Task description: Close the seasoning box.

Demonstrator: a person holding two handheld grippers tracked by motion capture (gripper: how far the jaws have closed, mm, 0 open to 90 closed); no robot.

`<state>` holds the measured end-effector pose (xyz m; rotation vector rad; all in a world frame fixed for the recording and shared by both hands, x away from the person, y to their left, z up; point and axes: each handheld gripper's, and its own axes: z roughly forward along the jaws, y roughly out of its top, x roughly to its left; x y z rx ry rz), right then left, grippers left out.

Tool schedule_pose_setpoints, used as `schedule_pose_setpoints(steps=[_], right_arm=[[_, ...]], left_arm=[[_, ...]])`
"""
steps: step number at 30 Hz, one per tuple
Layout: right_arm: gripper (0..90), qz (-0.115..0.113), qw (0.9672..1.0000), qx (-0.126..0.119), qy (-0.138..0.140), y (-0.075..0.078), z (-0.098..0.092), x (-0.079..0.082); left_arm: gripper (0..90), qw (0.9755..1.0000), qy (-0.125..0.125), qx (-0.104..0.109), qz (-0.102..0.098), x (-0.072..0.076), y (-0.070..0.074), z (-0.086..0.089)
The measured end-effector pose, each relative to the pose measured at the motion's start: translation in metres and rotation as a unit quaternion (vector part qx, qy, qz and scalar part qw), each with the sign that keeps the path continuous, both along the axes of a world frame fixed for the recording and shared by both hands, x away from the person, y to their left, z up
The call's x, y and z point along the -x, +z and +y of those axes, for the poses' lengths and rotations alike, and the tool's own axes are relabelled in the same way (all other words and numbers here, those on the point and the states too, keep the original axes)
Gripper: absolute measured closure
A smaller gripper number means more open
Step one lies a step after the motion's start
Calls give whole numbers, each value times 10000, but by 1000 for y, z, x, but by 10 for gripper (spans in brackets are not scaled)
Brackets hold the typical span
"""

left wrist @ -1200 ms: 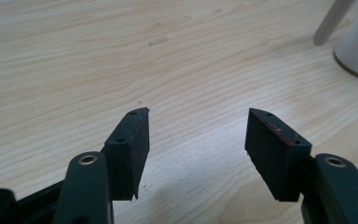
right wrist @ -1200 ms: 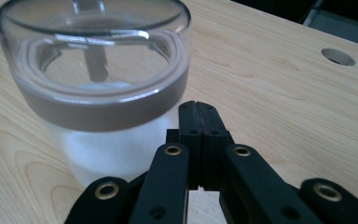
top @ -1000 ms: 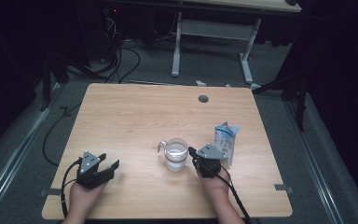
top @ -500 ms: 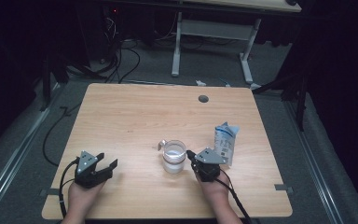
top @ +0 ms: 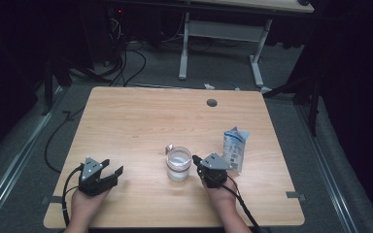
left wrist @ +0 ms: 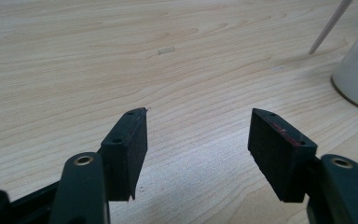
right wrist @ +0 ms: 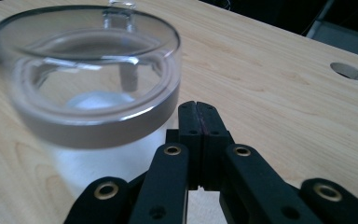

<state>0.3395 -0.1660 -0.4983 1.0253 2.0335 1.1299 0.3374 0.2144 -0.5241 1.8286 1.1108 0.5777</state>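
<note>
From the high view, a light wooden table (top: 141, 126) stands in a dark room. A clear glass cup (top: 178, 163) with whitish contents sits near the middle of the table's near half. The right gripper (top: 197, 161), held in a hand at the near edge, points left at the cup, its tip just beside the cup's right wall. Right of that gripper stands a blue-and-white pouch (top: 235, 148). The left gripper (top: 115, 174) rests at the near left, well apart from the cup, jaws spread. A round cable hole (top: 211, 103) lies toward the far edge.

In the left gripper view, the left gripper (left wrist: 198, 135) has its two black jaws wide apart over bare wood, nothing between them. A white rounded object (left wrist: 356, 74) sits at the right edge.

In the right gripper view, the right gripper (right wrist: 197, 114) has its jaws pressed together, empty, their tip just beside the cup (right wrist: 86, 70) at its lower wall; whether they touch it is unclear. The cable hole (right wrist: 347, 71) shows at far right.
</note>
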Motion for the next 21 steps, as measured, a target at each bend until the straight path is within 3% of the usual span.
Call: schedule_pose_setpoints(steps=[6, 21], right_arm=[[900, -48, 10000, 32, 38, 2, 5, -2], [900, -124, 9995, -38, 295, 3, 13, 24]], left_arm=[[383, 10000, 4, 13, 3, 0, 0, 1], [384, 10000, -25, -8, 11, -1, 0, -1]])
